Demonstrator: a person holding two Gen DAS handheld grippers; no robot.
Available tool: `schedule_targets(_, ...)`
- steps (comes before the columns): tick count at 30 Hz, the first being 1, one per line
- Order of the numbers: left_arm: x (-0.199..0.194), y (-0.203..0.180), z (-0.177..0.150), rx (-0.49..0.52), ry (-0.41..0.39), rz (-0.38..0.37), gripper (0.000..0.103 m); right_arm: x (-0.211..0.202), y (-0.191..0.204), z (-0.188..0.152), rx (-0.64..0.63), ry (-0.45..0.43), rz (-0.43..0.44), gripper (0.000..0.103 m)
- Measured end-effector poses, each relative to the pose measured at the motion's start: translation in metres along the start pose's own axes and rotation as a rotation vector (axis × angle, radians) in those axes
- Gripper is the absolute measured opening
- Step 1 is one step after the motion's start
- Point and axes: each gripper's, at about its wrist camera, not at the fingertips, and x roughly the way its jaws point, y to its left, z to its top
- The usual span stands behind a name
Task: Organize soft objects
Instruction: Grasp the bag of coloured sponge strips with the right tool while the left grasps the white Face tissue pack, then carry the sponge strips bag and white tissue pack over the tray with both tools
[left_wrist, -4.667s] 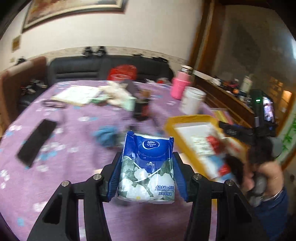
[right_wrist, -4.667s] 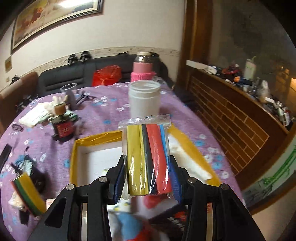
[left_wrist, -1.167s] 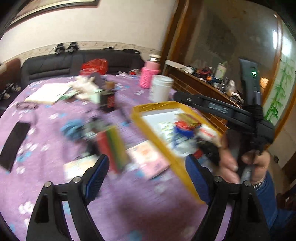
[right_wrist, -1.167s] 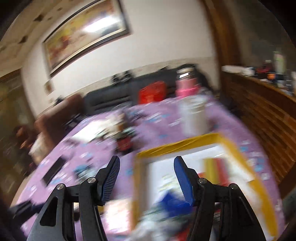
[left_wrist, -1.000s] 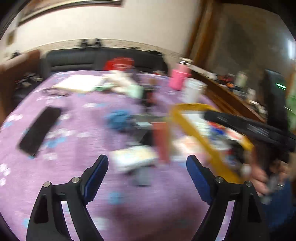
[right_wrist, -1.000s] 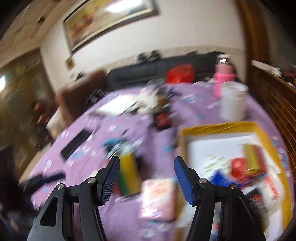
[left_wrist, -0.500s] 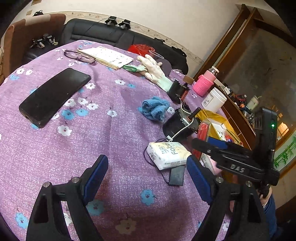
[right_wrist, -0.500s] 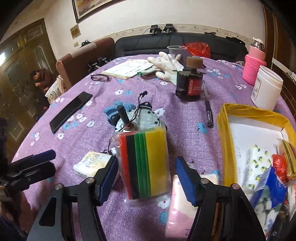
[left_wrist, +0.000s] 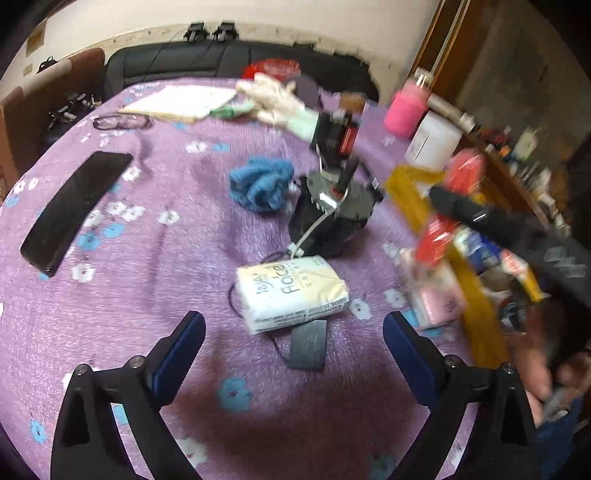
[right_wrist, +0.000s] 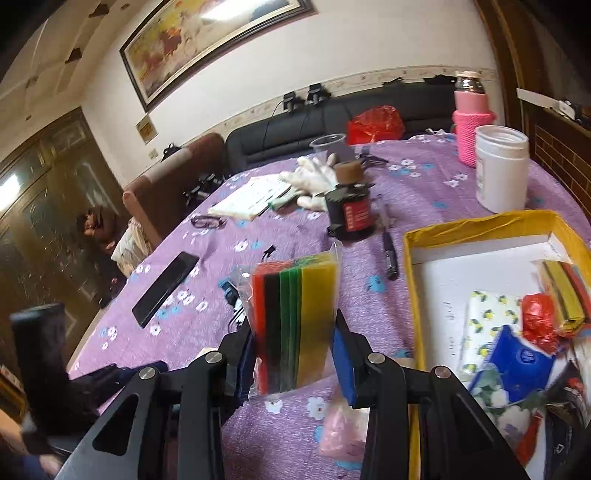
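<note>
this is a home living room: a round table under a purple flowered cloth (right_wrist: 424, 177), a black leather sofa (right_wrist: 332, 122) along the back wall, a large framed painting (right_wrist: 207, 40) at upper left, dark wooden doors (right_wrist: 44, 177) at far left.

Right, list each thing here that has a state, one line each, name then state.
left gripper: jaws wide and opening, nothing between them
right gripper: jaws closing on the striped packet
striped packet: upright between the right gripper's pads
white tissue pack: lying flat on the cloth, untouched
yellow box: open, partly filled
white jar: upright, lid on
phone: flat, screen dark
</note>
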Motion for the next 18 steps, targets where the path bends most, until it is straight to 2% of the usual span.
schedule_targets(2, 0.013, -0.005, 0.003, -0.012, 0.036, 0.054, 0.096, -0.007, -0.004, 0.002, 0.017, -0.024, -0.005, 0.04)
schedule_targets(4, 0.024, -0.006, 0.006, -0.038, 0.058, 0.063, 0.096, -0.01, -0.007, 0.003, 0.035, -0.028, 0.013, 0.04)
schedule_targets(7, 0.027, -0.009, 0.007, -0.021, 0.008, 0.123, 0.096, -0.011, -0.005, 0.003, 0.028, -0.032, 0.016, 0.04)
schedule_targets(8, 0.027, -0.009, 0.006, -0.018, -0.004, 0.119, 0.087, -0.012, -0.004, 0.003, 0.026, -0.034, 0.018, 0.04)
schedule_targets(9, 0.028, -0.008, 0.005, -0.01, -0.007, 0.13, 0.073, -0.012, -0.003, 0.003, 0.024, -0.036, 0.019, 0.04)
schedule_targets(10, 0.027, -0.009, 0.004, 0.003, -0.02, 0.153, 0.069, -0.012, -0.002, 0.002, 0.019, -0.034, 0.02, 0.04)
schedule_targets(11, 0.027, -0.008, 0.004, 0.008, -0.028, 0.158, 0.066, -0.012, -0.001, 0.002, 0.016, -0.034, 0.02, 0.04)
schedule_targets(15, 0.021, -0.001, 0.002, -0.021, -0.055, 0.11, 0.065, -0.01, -0.001, 0.001, 0.011, -0.034, 0.009, 0.04)
schedule_targets(18, 0.011, -0.002, 0.003, -0.022, -0.109, 0.1, 0.065, -0.009, -0.003, 0.001, 0.011, -0.033, 0.001, 0.04)
